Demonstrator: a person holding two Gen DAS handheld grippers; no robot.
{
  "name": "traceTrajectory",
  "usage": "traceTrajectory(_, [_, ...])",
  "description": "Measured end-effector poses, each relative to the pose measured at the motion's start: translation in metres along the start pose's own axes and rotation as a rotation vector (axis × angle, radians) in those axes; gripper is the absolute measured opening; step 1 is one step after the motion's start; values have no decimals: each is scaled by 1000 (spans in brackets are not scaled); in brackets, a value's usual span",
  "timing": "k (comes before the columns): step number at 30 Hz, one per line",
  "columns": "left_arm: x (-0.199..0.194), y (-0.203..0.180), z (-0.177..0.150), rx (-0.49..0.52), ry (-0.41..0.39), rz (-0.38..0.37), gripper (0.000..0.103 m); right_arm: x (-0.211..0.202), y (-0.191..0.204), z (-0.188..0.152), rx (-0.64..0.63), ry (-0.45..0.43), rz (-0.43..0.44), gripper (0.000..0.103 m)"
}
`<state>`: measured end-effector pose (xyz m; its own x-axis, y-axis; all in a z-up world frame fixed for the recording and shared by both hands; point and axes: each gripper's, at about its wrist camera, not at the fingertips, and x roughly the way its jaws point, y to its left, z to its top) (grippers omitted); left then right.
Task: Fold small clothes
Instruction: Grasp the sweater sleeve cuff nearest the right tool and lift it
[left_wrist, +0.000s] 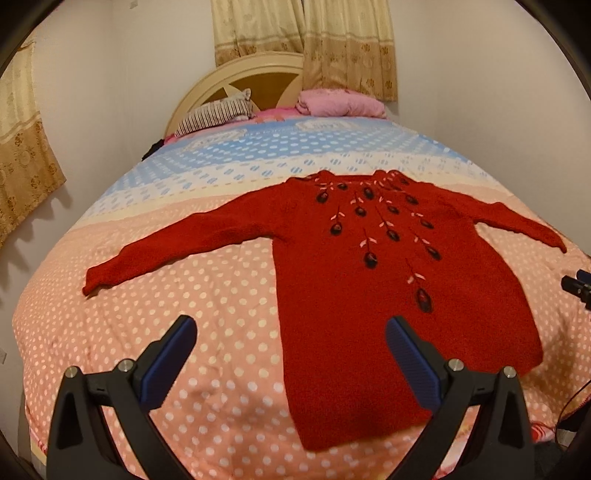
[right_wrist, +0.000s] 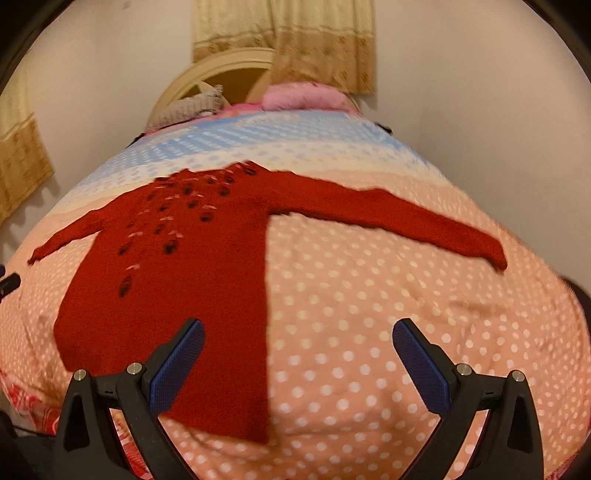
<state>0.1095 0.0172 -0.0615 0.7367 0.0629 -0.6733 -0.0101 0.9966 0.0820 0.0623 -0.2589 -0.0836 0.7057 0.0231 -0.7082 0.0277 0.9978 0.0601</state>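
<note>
A red knitted sweater (left_wrist: 351, 280) with dark embroidered flowers lies flat on the bed, front up, both sleeves spread out sideways, hem toward me. It also shows in the right wrist view (right_wrist: 184, 266). My left gripper (left_wrist: 290, 354) is open and empty, hovering above the hem's left corner. My right gripper (right_wrist: 297, 354) is open and empty, hovering above the hem's right corner. The right gripper's tip shows at the right edge of the left wrist view (left_wrist: 576, 288).
The bed has a pink polka-dot cover (left_wrist: 184, 314) that turns blue toward the head. A striped pillow (left_wrist: 214, 114) and a pink bundle (left_wrist: 340, 103) lie by the cream headboard (left_wrist: 236, 74). Walls and curtains stand behind.
</note>
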Motion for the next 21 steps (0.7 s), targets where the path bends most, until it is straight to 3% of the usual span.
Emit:
traceTrajectory(8, [40, -4, 25, -5, -2, 11, 103, 29, -84, 26, 226, 12, -50, 99])
traceTrajectory(10, [50, -7, 30, -3, -11, 19, 103, 34, -108, 31, 294, 18, -35, 87])
traceTrajectory(21, [102, -16, 40, -16, -6, 50, 103, 70, -234, 39, 713, 46, 9, 64])
